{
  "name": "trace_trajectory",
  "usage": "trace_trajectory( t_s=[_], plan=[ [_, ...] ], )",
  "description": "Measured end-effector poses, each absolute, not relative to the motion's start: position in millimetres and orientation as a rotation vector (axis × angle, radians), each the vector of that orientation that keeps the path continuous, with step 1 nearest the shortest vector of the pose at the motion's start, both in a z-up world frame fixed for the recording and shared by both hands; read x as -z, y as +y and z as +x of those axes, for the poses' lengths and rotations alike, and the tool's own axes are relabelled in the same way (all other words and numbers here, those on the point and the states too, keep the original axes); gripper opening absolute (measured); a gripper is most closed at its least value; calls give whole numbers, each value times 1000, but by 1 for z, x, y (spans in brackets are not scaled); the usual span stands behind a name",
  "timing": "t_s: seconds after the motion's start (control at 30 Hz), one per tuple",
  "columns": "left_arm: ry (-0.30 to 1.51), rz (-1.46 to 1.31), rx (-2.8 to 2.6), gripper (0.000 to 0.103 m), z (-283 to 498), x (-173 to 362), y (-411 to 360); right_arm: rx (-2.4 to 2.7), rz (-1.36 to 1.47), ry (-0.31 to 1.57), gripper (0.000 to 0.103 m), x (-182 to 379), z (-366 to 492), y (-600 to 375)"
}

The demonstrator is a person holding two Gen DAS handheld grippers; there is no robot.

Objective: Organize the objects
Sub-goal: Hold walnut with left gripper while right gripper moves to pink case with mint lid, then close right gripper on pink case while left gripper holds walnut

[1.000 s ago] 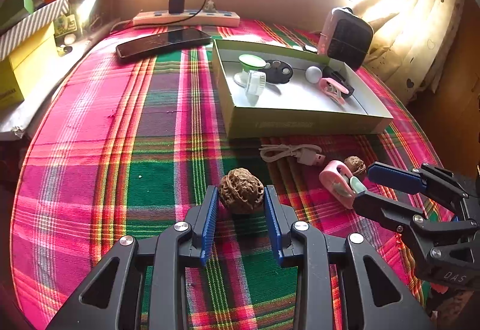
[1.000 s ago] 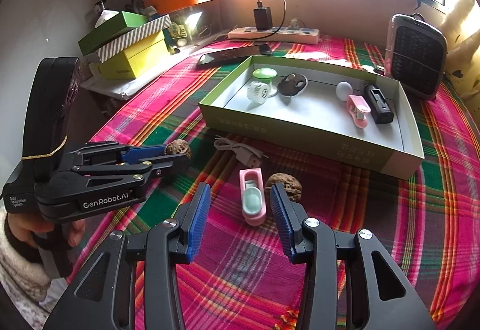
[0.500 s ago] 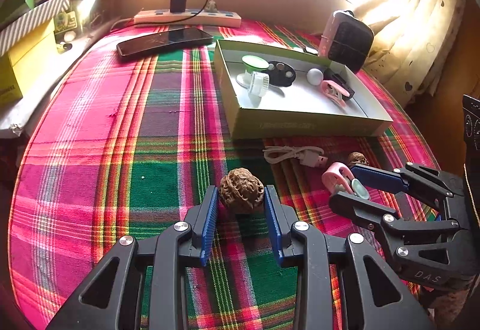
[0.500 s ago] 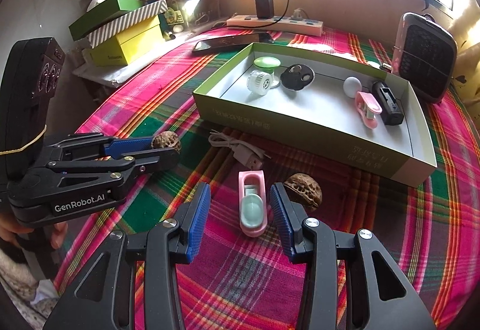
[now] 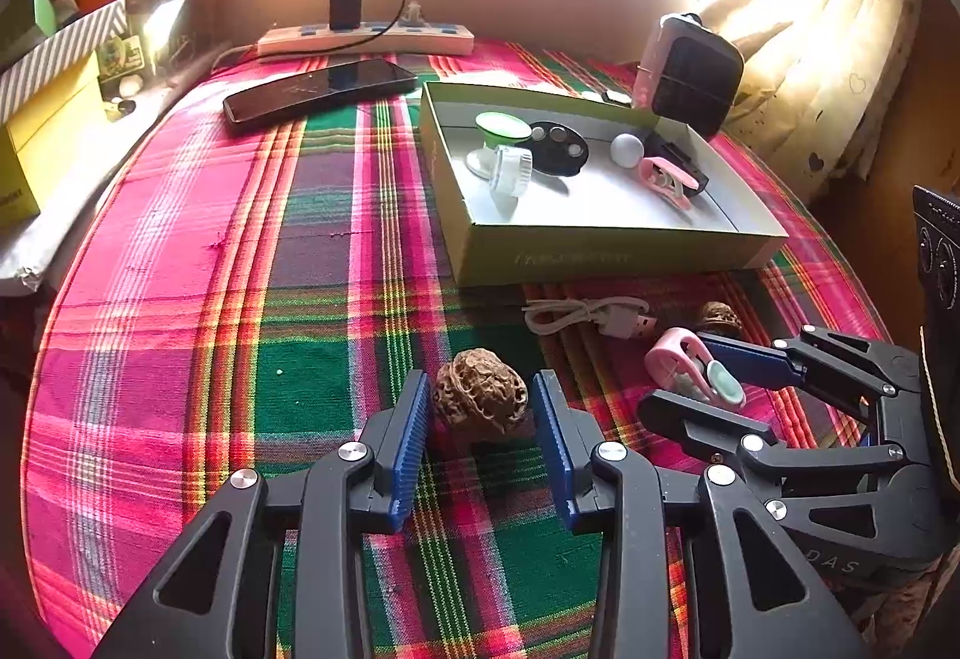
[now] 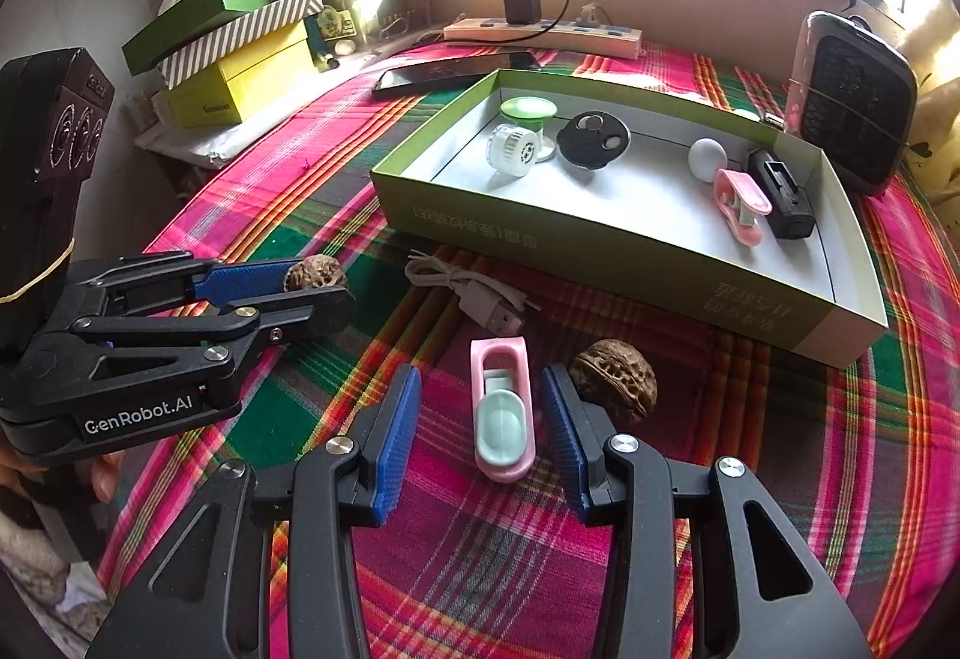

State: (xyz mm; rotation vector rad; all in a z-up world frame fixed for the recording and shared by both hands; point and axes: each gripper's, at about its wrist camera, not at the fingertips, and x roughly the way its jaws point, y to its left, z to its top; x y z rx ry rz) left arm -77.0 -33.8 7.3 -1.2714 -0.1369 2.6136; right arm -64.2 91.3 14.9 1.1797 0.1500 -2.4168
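My left gripper (image 5: 482,407) is open, its blue pads on either side of a brown walnut (image 5: 480,402) on the plaid cloth, with small gaps. It also shows in the right wrist view (image 6: 312,287) around that walnut (image 6: 313,273). My right gripper (image 6: 480,413) is open around a pink and mint clip (image 6: 503,413) lying on the cloth; a second walnut (image 6: 615,380) lies just outside its right finger. The right gripper (image 5: 690,377) and the clip (image 5: 690,362) show in the left wrist view.
A green cardboard tray (image 6: 600,254) behind holds several small items, among them another pink clip (image 6: 741,206). A white USB cable (image 6: 474,290) lies before it. A phone (image 5: 318,89), power strip (image 5: 366,40), small heater (image 6: 852,98) and stacked boxes (image 6: 240,53) stand around.
My right gripper has moved forward so the pink clip now lies deeper between its fingers. The left gripper has hardly moved around the walnut.
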Motion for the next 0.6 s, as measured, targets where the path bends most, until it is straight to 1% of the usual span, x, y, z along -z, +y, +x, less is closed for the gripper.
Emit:
trace_trajectory(
  t_s=[0.17, 0.23, 0.4, 0.6],
  plan=[
    [-156, -1274, -2620, 34, -79, -7, -35, 2420, 1181, 143, 43, -15, -63, 92],
    [-153, -1274, -2624, 33, -79, -7, -35, 2431, 1184, 144, 38, -15, -64, 94],
    [-141, -1276, -2643, 29, -79, -7, -35, 2439, 1188, 119, 30, -15, -65, 98],
    [-142, -1274, -2648, 29, -79, -7, -35, 2446, 1192, 106, 18, -15, -66, 99]
  ],
)
